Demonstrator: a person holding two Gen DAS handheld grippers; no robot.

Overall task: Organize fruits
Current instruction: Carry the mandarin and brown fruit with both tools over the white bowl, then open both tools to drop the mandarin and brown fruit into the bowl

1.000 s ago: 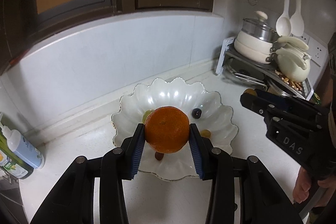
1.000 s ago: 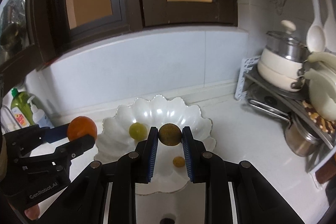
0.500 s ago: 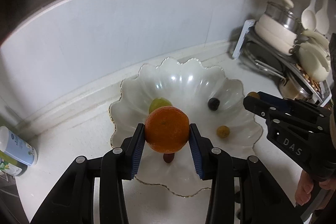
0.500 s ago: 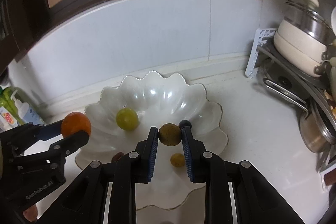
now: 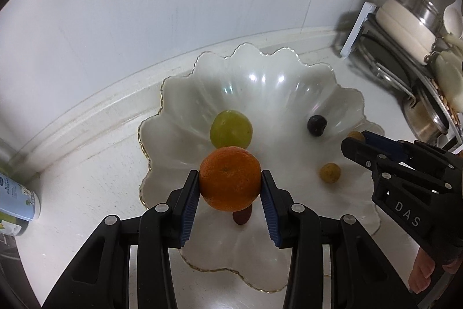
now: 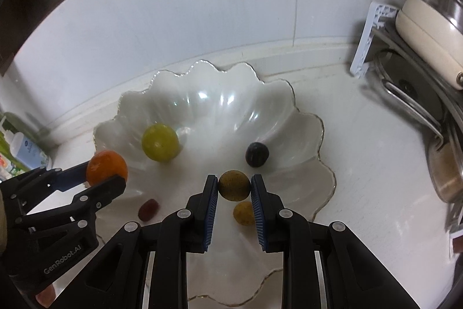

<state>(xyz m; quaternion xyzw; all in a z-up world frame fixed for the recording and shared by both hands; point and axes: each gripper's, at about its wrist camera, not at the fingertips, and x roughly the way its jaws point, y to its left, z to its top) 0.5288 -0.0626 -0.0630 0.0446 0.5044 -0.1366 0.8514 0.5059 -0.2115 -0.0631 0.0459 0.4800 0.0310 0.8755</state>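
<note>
- Left gripper (image 5: 230, 187): jaws pinch the orange (image 5: 230, 178) at its widest part, low centre of the left wrist frame, hanging above the near rim of the scalloped white bowl (image 5: 179, 83).
- Right gripper (image 6: 233, 188): jaws nearly pressed together, pinching a small brown-green fruit (image 6: 233, 185) over the bowl's near right part.
- Step judged: set both fruits into the bowl. Best done by lowering each close to the glaze before letting go, since round fruit will likely roll on the sloped wall.
- Aim the orange for the bare floor short of the green fruit (image 5: 231, 128); a small red fruit (image 5: 242, 215) lies right beneath it.
- The small yellow fruit (image 6: 243, 212) sits just below the right jaws; release beside it, not on it.
- Farther in: dark fruit (image 6: 257, 154) on the right slope.
- Right wrist view alone shows the red fruit whole, at lower left; in the left wrist view the orange mostly hides it.
- Left wrist view alone shows the orange's seating between both pads (image 5: 189, 207).
</note>
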